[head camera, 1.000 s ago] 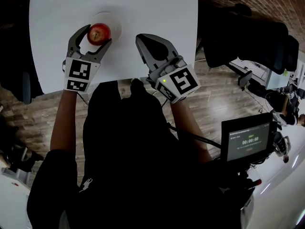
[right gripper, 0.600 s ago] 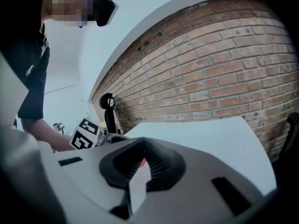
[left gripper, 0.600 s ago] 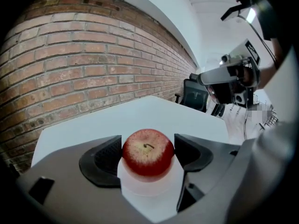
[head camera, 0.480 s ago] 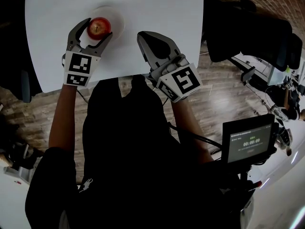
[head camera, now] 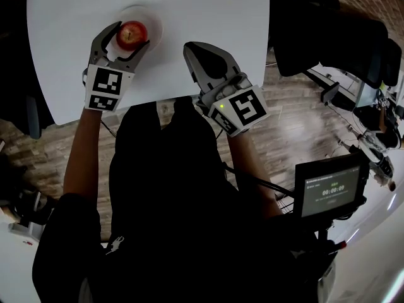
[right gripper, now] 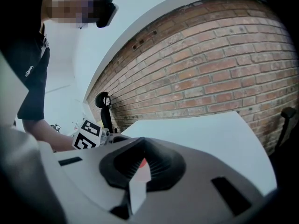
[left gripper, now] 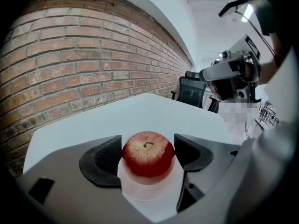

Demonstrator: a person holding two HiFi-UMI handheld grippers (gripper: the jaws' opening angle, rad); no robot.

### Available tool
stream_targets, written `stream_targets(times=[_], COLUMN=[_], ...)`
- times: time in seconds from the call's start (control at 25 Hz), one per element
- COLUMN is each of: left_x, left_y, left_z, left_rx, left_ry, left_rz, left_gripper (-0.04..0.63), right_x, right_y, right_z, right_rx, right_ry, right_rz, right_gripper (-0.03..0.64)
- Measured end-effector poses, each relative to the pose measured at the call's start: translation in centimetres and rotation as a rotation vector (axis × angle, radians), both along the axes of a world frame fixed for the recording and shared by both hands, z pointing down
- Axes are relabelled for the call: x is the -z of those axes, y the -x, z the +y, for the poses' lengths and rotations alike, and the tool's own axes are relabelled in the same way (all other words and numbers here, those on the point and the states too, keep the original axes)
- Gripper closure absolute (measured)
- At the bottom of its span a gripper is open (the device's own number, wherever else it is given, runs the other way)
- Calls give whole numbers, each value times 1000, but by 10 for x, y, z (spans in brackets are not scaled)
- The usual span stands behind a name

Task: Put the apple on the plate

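A red apple [head camera: 131,35] sits between the two fingers of my left gripper [head camera: 129,38], whose pads press on its sides. The apple is over the near left part of a small white plate [head camera: 153,23] on the white table [head camera: 208,11]. In the left gripper view the apple [left gripper: 148,154] stands stem up with the plate [left gripper: 149,191] right under it; I cannot tell whether they touch. My right gripper [head camera: 197,50] hovers over the table's near edge, to the right of the plate, its fingers together and empty. The right gripper view shows its jaws [right gripper: 140,166] nearly meeting.
A dark office chair [head camera: 328,43] stands right of the table on the wooden floor. A small screen [head camera: 328,191] is mounted at the lower right. A brick wall [left gripper: 70,55] runs behind the table. The table's far half is bare white.
My left gripper has sunk a little with the apple still in its jaws, over the plate. The right gripper has dipped slightly and stays shut.
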State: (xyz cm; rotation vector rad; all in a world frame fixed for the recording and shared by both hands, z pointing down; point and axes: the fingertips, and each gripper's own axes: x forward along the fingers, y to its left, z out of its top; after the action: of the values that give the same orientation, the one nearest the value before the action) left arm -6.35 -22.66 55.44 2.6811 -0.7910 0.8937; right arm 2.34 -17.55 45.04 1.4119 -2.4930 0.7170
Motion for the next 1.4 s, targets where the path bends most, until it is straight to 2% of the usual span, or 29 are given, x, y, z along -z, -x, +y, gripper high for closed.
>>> stream_targets(times=[0.68,1.4], left_x=[-7,-15], left_y=[-12,2], left_z=[-13,-6], left_rx=[-2,11], left_ry=[-98,-113], left_rz=[31,2], left_gripper=[239,239], right_x=[-12,-10], right_y=[-10,-9], right_z=[6,5], right_rx=[-16,-12], right_ry=[27,19], right_rz=[12,6], right_gripper=[614,614])
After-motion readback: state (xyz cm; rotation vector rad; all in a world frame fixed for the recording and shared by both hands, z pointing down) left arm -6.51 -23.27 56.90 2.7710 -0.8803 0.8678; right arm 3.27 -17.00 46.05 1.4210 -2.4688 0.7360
